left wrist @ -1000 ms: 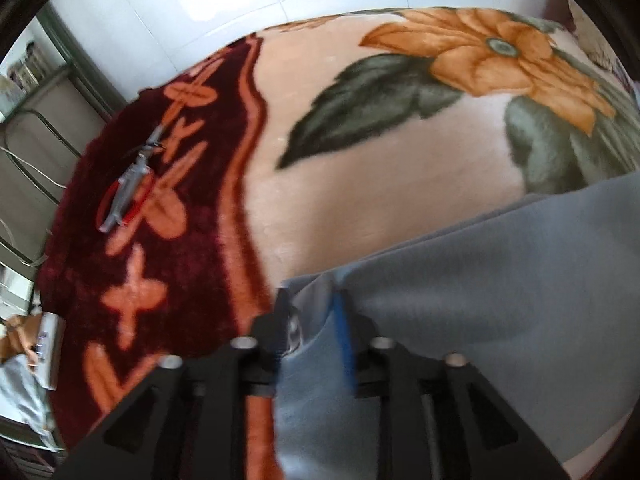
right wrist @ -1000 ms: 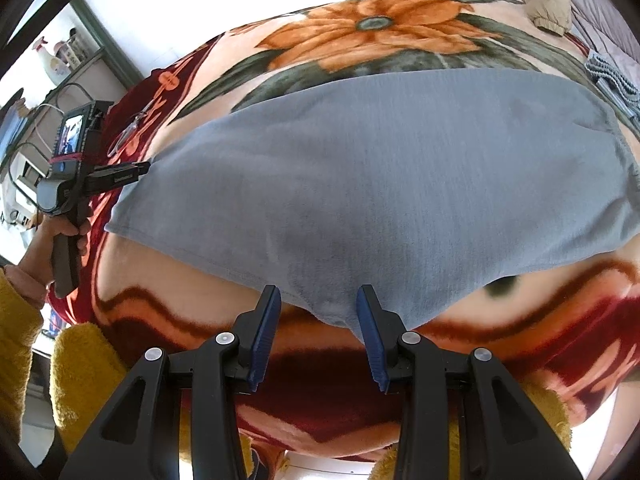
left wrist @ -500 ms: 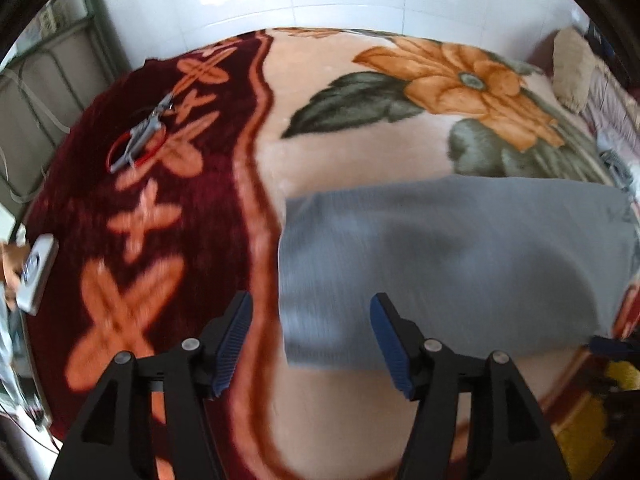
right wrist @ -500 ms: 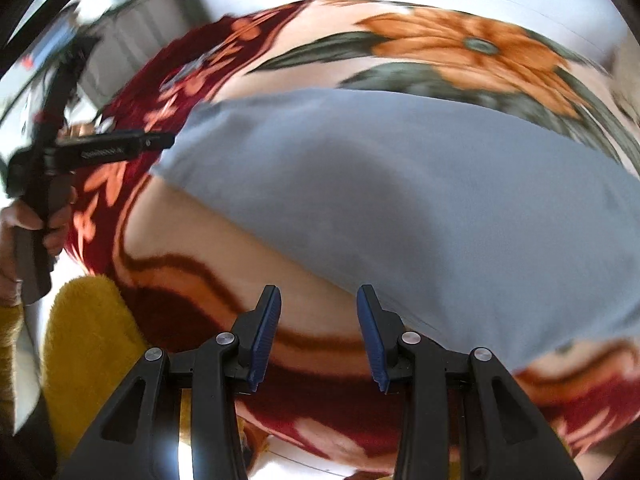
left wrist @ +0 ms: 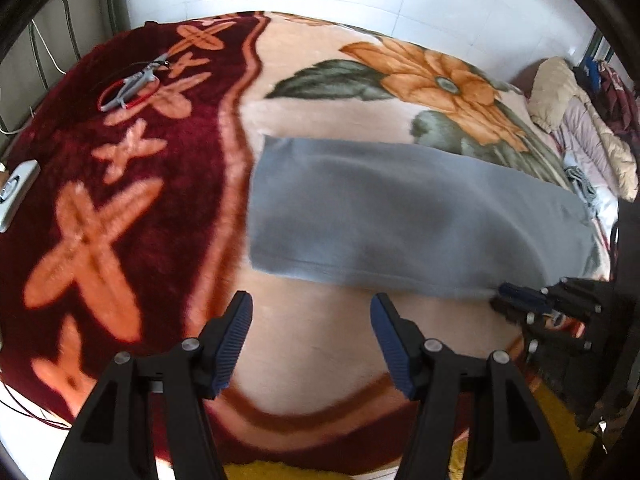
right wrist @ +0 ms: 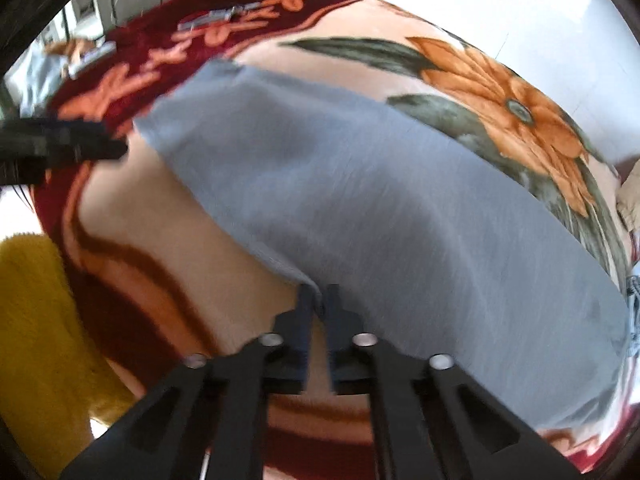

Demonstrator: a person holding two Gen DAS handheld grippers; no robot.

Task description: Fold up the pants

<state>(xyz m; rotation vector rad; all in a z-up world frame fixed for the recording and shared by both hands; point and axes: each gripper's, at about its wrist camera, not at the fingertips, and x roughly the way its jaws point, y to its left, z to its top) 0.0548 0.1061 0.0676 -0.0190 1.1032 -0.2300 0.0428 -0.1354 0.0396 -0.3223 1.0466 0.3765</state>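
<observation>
Right tongs (right wrist: 319,300) clenched on near edge of grey pants (right wrist: 380,208); left tongs (left wrist: 311,322) released, empty, just short of same edge. Pants lying as long flat strip on floral bed blanket (left wrist: 328,80). Lengthwise fold looks done, crosswise folds left.

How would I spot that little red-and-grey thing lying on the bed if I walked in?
Start from the big floral blanket that covers the bed, and go to its dark red border with the orange cross shapes, away from the grey pants. There lies a thin red loop with a grey metal clip across it. It is the only small hard object on that border pattern.
</observation>
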